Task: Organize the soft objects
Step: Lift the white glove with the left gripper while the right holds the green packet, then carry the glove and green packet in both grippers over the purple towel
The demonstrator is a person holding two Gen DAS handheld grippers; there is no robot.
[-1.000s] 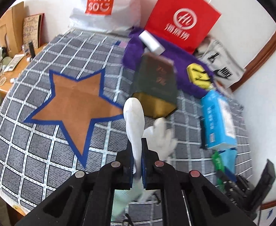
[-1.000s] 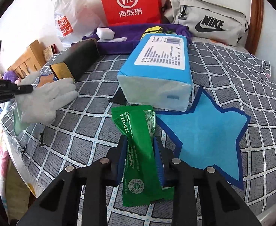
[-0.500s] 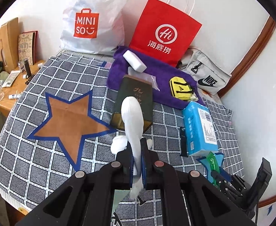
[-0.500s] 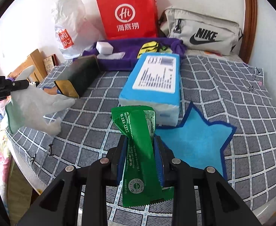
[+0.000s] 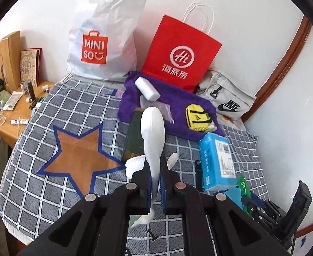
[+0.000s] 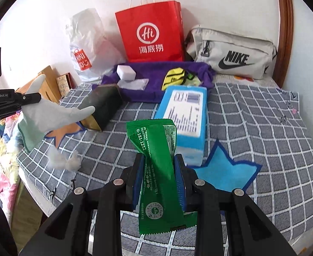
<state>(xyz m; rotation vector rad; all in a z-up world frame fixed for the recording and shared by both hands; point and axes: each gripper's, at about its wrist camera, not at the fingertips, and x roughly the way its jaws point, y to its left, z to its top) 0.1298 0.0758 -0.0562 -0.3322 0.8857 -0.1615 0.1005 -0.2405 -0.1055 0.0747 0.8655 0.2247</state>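
Observation:
My left gripper [image 5: 155, 180] is shut on a white glove [image 5: 153, 134], which hangs in the air above the checked bedspread [image 5: 37, 183]. From the right wrist view the same glove [image 6: 49, 115] dangles at the left, held by the left gripper [image 6: 31, 98]. My right gripper [image 6: 159, 166] is shut on a green packet [image 6: 156, 160], lifted clear of the bed. A brown star patch [image 5: 79, 160] lies left of the glove. A blue star patch [image 6: 222, 170] lies just right of the packet. A second white glove [image 6: 63, 160] lies on the bedspread.
A blue tissue pack [image 6: 184, 115] and a dark box [image 6: 103, 104] lie mid-bed. Behind them a purple towel [image 6: 156, 85] carries a white block [image 6: 125, 72] and a yellow pouch [image 6: 174, 77]. A red bag [image 6: 152, 34], white bag [image 5: 105, 40] and grey pouch [image 6: 231, 53] lean against the wall.
Both grippers have risen with their loads; the white glove has come up off the bedspread and the green packet sits higher above the blue star. More of the wall and bags shows.

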